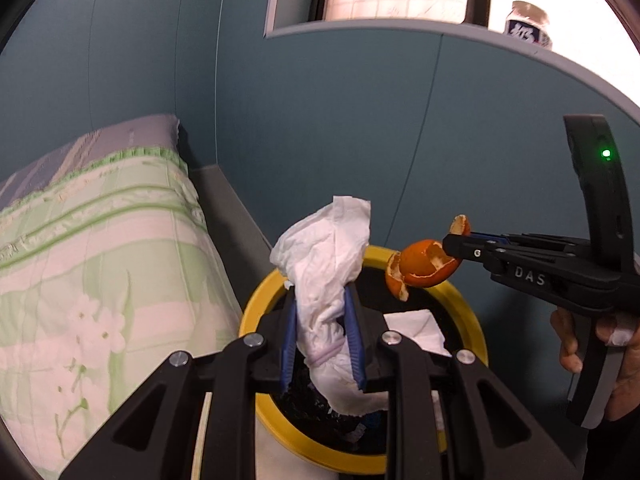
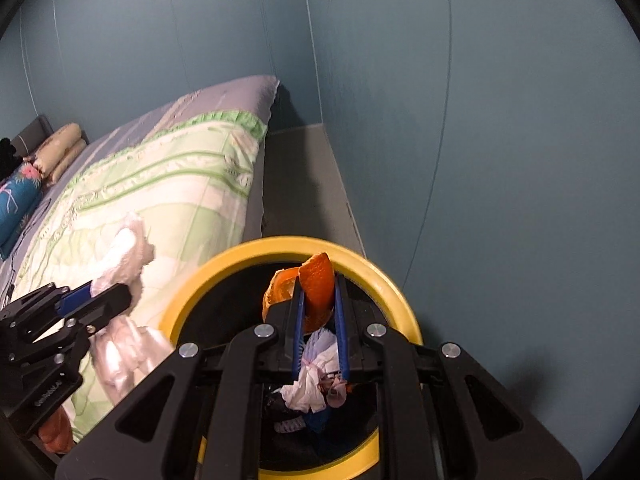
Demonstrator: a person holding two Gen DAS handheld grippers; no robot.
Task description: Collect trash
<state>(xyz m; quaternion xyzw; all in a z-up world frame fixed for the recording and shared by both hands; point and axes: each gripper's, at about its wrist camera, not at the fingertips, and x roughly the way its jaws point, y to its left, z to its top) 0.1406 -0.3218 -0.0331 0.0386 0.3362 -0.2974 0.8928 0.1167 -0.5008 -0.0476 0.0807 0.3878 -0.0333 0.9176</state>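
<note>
Bin (image 1: 256,300) with a yellow rim stands beside the bed (image 1: 100,260), already holding scraps. Left gripper (image 1: 322,340) clamps crumpled tissue (image 1: 328,264) over it; right gripper (image 2: 318,320) clamps orange peel (image 2: 318,284) above the opening. Best to centre each piece over the bin before letting go.

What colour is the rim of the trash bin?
Yellow. The bin rim shows best in the right wrist view.

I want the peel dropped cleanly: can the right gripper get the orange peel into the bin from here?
Probably yes: the right gripper, shut on the orange peel, hangs over the yellow-rimmed bin, whose mouth is open below.
</note>
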